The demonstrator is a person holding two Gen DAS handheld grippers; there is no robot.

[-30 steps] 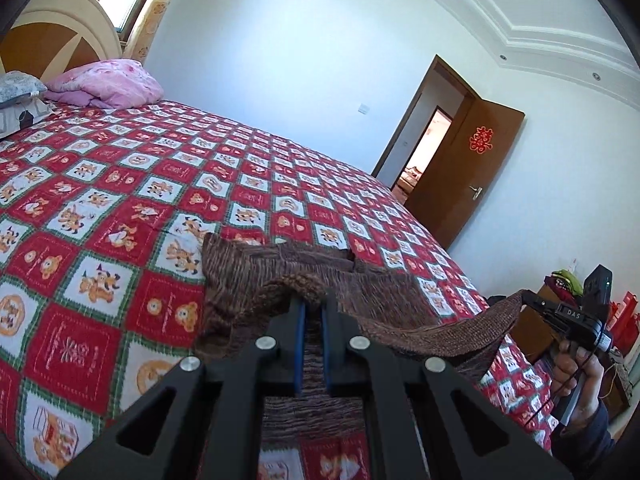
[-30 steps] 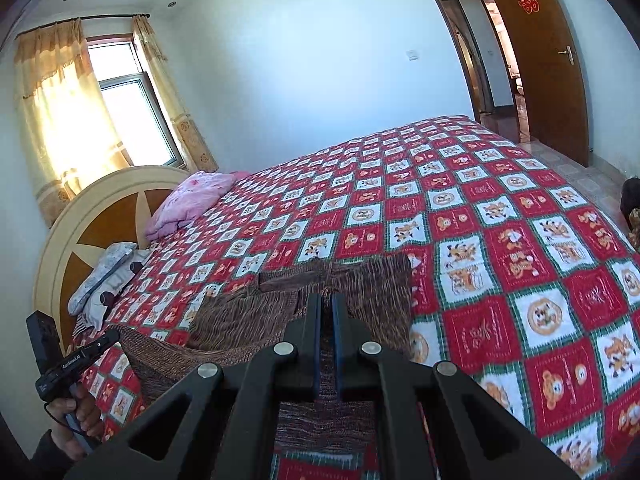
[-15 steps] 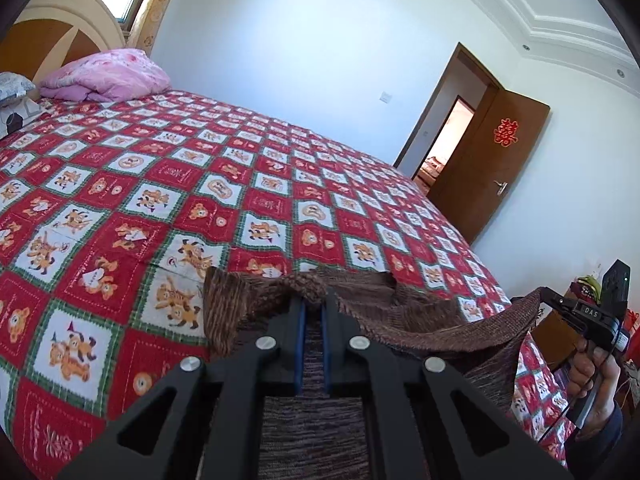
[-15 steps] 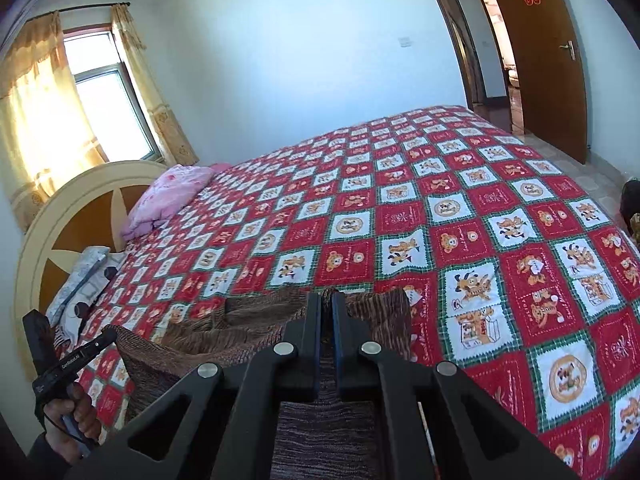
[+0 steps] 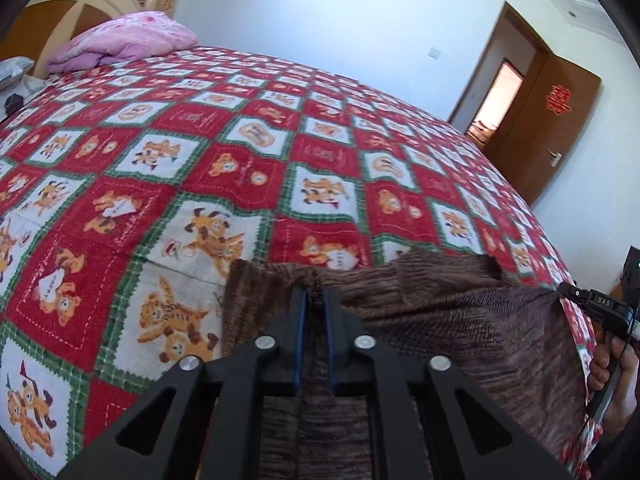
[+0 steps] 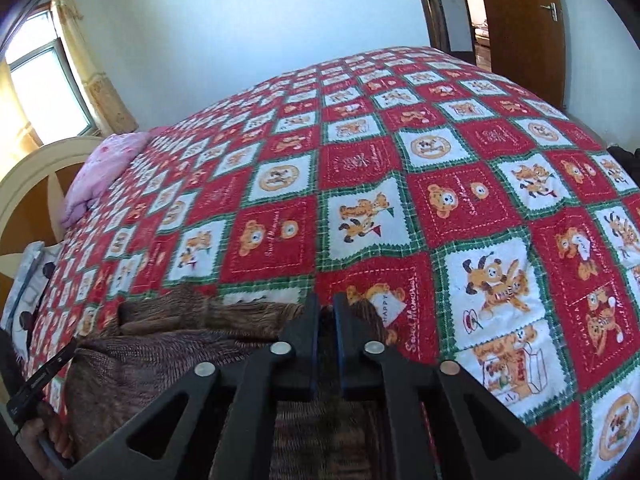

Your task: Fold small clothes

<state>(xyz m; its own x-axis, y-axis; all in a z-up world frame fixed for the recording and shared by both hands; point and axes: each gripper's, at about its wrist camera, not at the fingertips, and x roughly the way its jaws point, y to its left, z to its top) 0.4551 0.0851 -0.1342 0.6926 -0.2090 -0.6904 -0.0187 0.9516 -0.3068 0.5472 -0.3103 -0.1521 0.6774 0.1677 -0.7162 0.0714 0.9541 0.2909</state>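
Pinching brown knit garment (image 5: 460, 332) over the bed (image 5: 240, 160), left hand-held gripper (image 5: 315, 300) and right hand-held gripper (image 6: 326, 312) at six o'clock, jaws opening around cloth.

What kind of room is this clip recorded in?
A home bedroom, most likely: a large bed under a red patchwork bedspread, a curved wooden headboard with a pink quilt bundled beside it, and a curtained window.

bed (image 5: 280, 152) with red-green bear-patch quilt, brown knit garment (image 5: 460, 320) draped at near edge, pink blanket (image 5: 128, 40) bunched by headboard (image 6: 36, 168)
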